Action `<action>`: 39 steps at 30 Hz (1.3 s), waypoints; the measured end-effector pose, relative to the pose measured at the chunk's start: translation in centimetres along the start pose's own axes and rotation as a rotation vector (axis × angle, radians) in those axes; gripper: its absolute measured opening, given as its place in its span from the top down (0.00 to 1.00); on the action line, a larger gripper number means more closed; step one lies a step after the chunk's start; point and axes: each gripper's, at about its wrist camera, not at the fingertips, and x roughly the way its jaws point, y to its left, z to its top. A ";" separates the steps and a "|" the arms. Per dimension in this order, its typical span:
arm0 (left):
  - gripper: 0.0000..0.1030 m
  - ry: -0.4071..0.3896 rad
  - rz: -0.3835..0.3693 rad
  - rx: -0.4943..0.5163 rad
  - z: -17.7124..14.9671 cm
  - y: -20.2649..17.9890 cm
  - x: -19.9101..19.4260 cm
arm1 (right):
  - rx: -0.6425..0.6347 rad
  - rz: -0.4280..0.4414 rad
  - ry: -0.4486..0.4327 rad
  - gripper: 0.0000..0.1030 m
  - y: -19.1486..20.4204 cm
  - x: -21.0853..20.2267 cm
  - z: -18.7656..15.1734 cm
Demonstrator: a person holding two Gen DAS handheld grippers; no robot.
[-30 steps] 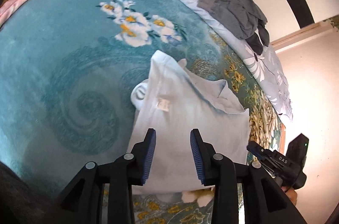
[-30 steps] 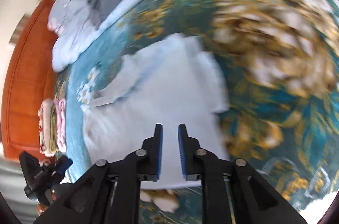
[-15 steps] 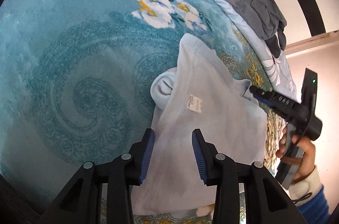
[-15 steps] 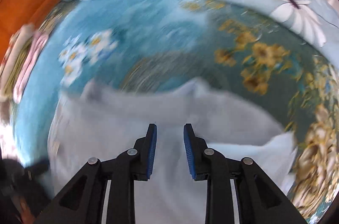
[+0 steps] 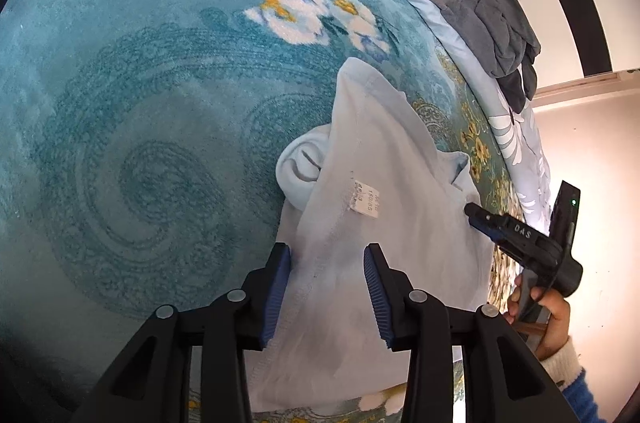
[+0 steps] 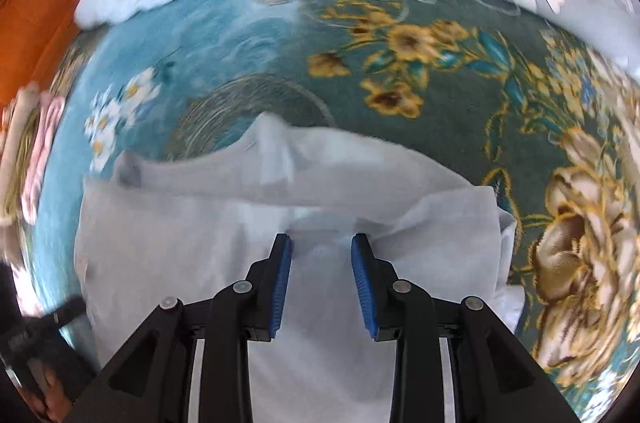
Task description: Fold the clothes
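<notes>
Left wrist view: your left gripper [image 5: 327,255] hangs released over the pale blue shirt [image 5: 384,223], whose side seam runs between the blue pads untouched. The shirt lies part-folded on the teal floral blanket [image 5: 140,111].

Right wrist view: your right gripper [image 6: 321,246] has just been opening, jaws apart above the same shirt [image 6: 168,247], gripping nothing.

My left wrist camera looks steeply down along my blue-padded fingers, close over the pale blue folded cotton garment [image 5: 384,223] on the teal floral blanket [image 5: 140,103]. My right wrist camera faces down closer still; both share garment [image 6: 200,243] and blanket [image 6: 400,83].
</notes>
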 end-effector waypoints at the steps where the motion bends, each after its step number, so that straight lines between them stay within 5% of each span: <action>1: 0.59 0.000 0.002 0.000 0.0 0.0 0.0 | 0.033 -0.006 -0.013 0.69 -0.3 0.1 0.6; 9: 0.55 -0.012 -0.035 -0.048 0.4 1.0 -0.4 | 0.107 0.007 -0.084 0.67 -1.5 -3.3 2.0; 13: 0.53 0.010 -0.064 0.000 0.0 -0.1 -0.3 | 0.189 0.055 -0.036 0.56 -4.6 -5.1 -3.1; 22: 0.49 0.208 -0.149 0.193 -5.4 -8.4 3.9 | 0.659 0.217 0.007 0.55 -13.6 -6.6 -19.2; 27: 0.49 0.345 -0.141 0.272 -8.9 -10.2 6.7 | 0.754 0.348 -0.031 0.55 -13.4 -5.9 -20.5; 30: 0.51 0.372 -0.149 0.216 -8.9 -9.1 7.2 | 0.758 0.397 -0.011 0.55 -12.2 -4.8 -20.4; 33: 0.50 0.301 -0.143 0.173 -8.0 -8.3 5.6 | 0.759 0.400 -0.003 0.55 -11.4 -4.2 -20.4; 39: 0.51 -0.048 -0.025 -0.072 -3.5 -1.4 -1.3 | 0.769 0.408 0.002 0.55 -11.4 -4.2 -20.2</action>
